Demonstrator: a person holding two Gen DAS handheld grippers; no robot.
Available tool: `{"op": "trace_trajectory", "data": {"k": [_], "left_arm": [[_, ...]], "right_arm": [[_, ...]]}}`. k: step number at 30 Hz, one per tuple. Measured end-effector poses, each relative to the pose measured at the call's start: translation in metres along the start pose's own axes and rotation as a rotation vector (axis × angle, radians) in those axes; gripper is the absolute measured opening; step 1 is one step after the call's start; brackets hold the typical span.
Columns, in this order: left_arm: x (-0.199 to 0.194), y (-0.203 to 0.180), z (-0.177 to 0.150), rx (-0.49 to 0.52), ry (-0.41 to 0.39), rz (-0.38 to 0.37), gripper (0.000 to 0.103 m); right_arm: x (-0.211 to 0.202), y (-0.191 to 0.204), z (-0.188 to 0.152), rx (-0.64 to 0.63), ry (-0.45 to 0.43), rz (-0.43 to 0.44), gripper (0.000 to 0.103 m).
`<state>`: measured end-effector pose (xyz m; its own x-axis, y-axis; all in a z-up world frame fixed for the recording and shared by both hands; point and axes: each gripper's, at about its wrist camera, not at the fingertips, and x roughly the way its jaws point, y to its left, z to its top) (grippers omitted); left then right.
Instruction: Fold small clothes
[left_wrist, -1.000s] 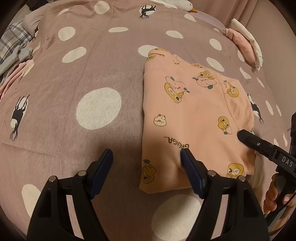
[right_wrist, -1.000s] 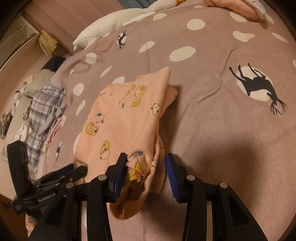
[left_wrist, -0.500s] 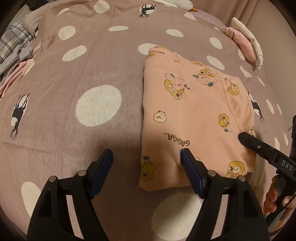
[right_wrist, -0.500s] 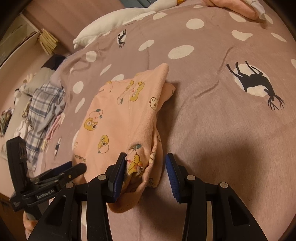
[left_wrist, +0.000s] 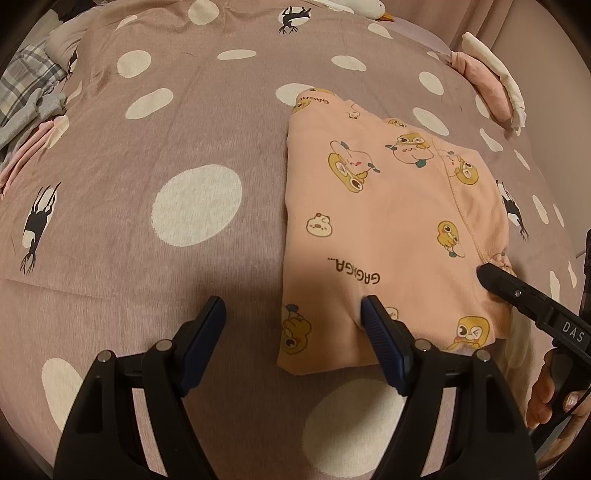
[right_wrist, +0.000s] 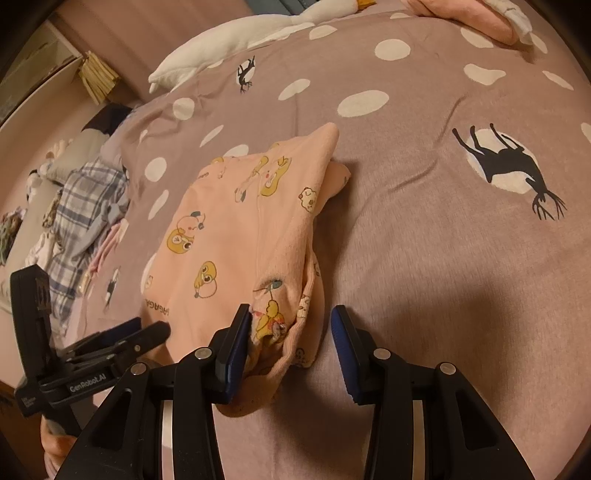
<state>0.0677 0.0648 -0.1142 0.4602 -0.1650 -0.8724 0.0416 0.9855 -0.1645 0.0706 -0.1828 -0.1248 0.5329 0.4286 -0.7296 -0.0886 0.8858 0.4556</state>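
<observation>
I've got the peach cartoon-print garment (left_wrist: 388, 229) folded into a rough rectangle, lying flat on the bed's spotted mauve cover (left_wrist: 192, 147), toward the near edge of the bed and right of its middle in my left view.

Left tongs (left_wrist: 293, 321): wide open, gripping nothing. The right finger rests on the garment's near part beside the "GAGAGA" print; the left finger is over bare cover, just off the garment's left edge.

Right tongs (right_wrist: 290, 343): partly open, sitting at the garment's near right corner. The bunched corner fold lies between the fingers and against the left pad; the right pad stands clear of the cloth over the cover. No grip that I can see. In the left view the right tongs' tip touches the garment's right edge, hand (left_wrist: 546, 398) below on the handle.

Plaid clothes (right_wrist: 81, 206) are heaped at the bed's far left edge; pink folded pieces (left_wrist: 487, 85) at the far right corner; white pillow (right_wrist: 229, 40) at the far edge.
</observation>
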Motion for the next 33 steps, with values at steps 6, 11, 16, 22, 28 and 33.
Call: {"op": "trace_trajectory", "data": {"k": [6, 11, 16, 22, 28, 33], "left_arm": [[-0.0001, 0.0005, -0.002, 0.002, 0.002, 0.004, 0.076], [-0.0001, 0.0003, -0.002, 0.004, 0.003, 0.005, 0.076], [0.0, 0.0005, -0.0019, 0.006, 0.004, 0.006, 0.076], [0.0001, 0.0004, -0.0019, 0.006, 0.004, 0.007, 0.076], [0.0001, 0.0008, -0.0022, 0.007, 0.006, 0.007, 0.076], [0.0002, 0.0008, -0.0023, 0.008, 0.005, 0.008, 0.076]], "right_arm": [[0.0, 0.0005, -0.0009, -0.001, 0.0, -0.001, 0.043], [-0.0002, 0.0014, -0.0024, -0.004, -0.001, -0.004, 0.043], [-0.0003, 0.0019, -0.0024, -0.003, -0.002, -0.004, 0.043], [-0.0005, 0.0016, -0.0031, -0.002, -0.002, -0.005, 0.043], [-0.0006, 0.0026, -0.003, -0.002, -0.002, -0.005, 0.043], [-0.0006, 0.0028, -0.0033, -0.001, -0.002, -0.006, 0.043]]}}
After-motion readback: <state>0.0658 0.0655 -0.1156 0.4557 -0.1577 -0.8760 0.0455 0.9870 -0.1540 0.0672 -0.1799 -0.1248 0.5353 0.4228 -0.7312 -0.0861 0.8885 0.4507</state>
